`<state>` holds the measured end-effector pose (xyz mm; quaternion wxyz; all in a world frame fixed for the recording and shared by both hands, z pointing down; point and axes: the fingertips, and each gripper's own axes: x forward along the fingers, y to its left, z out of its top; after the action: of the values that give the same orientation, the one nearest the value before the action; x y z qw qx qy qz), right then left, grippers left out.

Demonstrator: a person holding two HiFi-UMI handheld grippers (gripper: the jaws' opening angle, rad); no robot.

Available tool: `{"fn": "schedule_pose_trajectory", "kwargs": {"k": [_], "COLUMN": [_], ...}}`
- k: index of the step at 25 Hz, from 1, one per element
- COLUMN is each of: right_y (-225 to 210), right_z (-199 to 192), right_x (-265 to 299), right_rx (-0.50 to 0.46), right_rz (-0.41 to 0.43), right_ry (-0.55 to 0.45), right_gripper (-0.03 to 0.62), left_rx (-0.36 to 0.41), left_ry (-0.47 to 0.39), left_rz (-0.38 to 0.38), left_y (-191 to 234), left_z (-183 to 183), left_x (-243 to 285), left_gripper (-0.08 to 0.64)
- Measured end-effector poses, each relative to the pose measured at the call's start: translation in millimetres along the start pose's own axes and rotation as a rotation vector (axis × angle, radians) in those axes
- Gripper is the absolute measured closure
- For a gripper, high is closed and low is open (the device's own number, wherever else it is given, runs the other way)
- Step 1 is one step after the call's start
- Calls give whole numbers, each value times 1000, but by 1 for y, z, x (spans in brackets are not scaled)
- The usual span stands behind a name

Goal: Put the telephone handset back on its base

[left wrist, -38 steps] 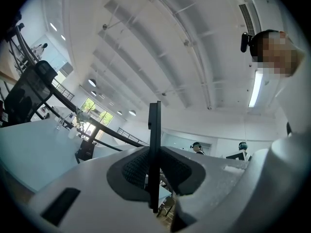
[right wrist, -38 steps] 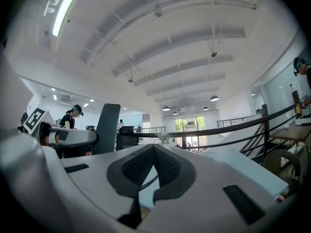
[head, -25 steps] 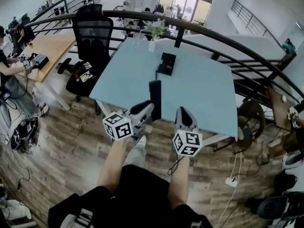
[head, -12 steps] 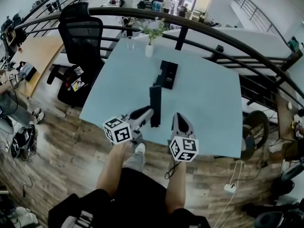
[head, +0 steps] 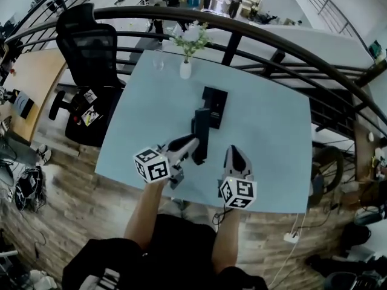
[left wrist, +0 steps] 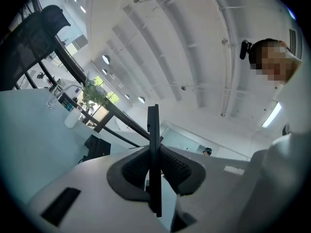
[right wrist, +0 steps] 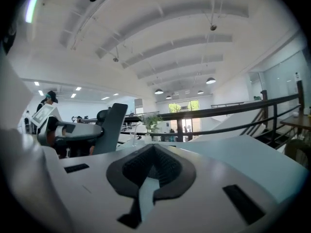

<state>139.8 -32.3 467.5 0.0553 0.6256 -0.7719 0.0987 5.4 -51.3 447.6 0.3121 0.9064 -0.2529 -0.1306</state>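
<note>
My left gripper point(head: 190, 146) is shut on a black telephone handset point(head: 201, 134) and holds it upright above the near half of the light blue table point(head: 145, 113). Seen edge-on in the left gripper view, the handset point(left wrist: 154, 149) is clamped between the dark pads. The black telephone base point(head: 213, 106) sits on the table just beyond the handset, and the base point(left wrist: 95, 146) shows left of the jaws. Right of the handset, my right gripper point(head: 236, 156) hovers over the table's near edge. Nothing sits between its shut jaws point(right wrist: 154, 153), and from there the handset point(right wrist: 111, 127) appears to the left.
A white vase with a plant point(head: 186, 65) and a clear glass point(head: 158, 60) stand at the table's far edge. A dark curved railing point(head: 290, 53) runs behind the table. A black office chair point(head: 91, 53) stands to the left. People stand far off at the back.
Both grippers and my view have moved forward over the table. The handset, still held in the left gripper, is now closer to the base.
</note>
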Motion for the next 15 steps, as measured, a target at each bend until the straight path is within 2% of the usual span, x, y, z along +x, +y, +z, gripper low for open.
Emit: {"fn": "schedule_pose_trajectory", "kwargs": {"k": [4,9,12,15], "right_y": [-23,-7,-7,-13], "right_z": [7,-3,-7,-6], "right_x": [14,38,52,64], "right_rx": [16,-1,-6,-7], "right_rz": [-59,17,45,50], "right_ry": [-22,-19,10,30], "right_gripper": [603,603,603,603], "left_rx": [-24,-53,-50,-80], "left_ry": [10,37,58,70], "left_rz": [6,29,37,49], "left_y": [20,41,53,73], "left_z": [-1,-12,-14,-13], "left_x": [9,26,36,44], "left_gripper": [495,495,496,495]}}
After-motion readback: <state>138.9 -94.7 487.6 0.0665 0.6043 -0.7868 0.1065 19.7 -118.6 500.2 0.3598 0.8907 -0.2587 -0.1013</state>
